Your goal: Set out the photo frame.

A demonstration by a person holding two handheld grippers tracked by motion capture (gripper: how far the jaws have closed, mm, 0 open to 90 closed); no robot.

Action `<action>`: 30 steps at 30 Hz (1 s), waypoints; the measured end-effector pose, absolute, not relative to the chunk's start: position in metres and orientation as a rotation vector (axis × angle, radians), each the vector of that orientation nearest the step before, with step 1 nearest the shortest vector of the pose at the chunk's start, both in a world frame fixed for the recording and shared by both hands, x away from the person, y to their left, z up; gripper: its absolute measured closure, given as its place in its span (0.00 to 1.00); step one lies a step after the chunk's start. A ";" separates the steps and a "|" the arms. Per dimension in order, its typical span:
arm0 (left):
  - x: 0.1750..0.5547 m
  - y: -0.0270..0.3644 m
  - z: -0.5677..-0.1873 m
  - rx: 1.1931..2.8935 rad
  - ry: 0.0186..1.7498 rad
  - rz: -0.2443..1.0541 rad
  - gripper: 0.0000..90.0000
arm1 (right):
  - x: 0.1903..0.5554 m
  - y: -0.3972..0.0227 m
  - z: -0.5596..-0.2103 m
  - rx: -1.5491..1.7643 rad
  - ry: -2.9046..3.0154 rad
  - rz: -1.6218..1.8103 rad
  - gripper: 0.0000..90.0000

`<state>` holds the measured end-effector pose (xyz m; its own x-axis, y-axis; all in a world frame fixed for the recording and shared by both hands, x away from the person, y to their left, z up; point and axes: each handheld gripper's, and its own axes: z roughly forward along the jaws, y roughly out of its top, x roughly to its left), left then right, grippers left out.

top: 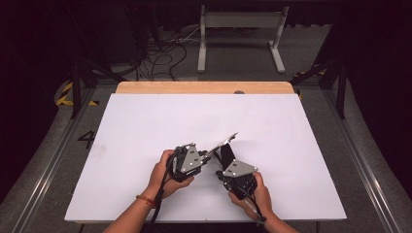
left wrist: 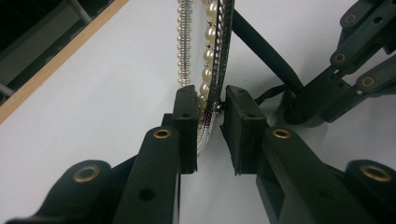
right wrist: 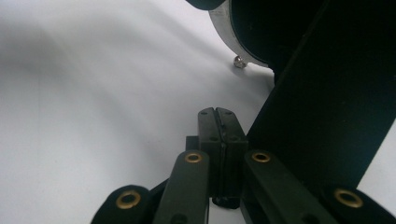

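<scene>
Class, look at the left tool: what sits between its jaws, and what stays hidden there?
A pearl-trimmed frame stands edge-on between the left tool's jaws. Its front face is hidden.

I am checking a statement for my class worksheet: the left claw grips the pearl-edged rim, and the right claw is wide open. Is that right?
Not quite. The right claw is not wide open: its jaws are pressed together, as the right gripper view shows. The rest stands: the left claw does grip the pearl-edged rim.
</scene>
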<state>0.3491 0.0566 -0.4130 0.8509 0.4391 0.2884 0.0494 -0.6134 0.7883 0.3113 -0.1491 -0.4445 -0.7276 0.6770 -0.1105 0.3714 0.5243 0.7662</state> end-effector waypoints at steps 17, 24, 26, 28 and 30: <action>0.361 0.051 -0.436 2.186 0.398 0.569 0.70 | 0.312 -0.161 -0.446 0.877 2.354 1.052 1.00; 0.370 0.050 -0.447 2.181 0.421 0.548 0.78 | 0.311 -0.162 -0.449 0.891 2.341 1.079 1.00; 0.367 0.047 -0.447 2.198 0.390 0.592 0.85 | 0.311 -0.162 -0.449 0.891 2.338 1.081 1.00; 0.365 0.046 -0.446 2.206 0.386 0.608 0.87 | 0.311 -0.162 -0.449 0.897 2.332 1.078 1.00; 0.364 0.045 -0.446 2.210 0.393 0.614 0.87 | 0.311 -0.163 -0.449 0.895 2.334 1.078 1.00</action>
<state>0.3640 0.0454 -0.4463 0.8344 0.4623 0.3001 0.0784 -0.6385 0.7656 0.3112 -0.1632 -0.4487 -0.7065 0.7005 -0.1004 0.3778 0.4933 0.7835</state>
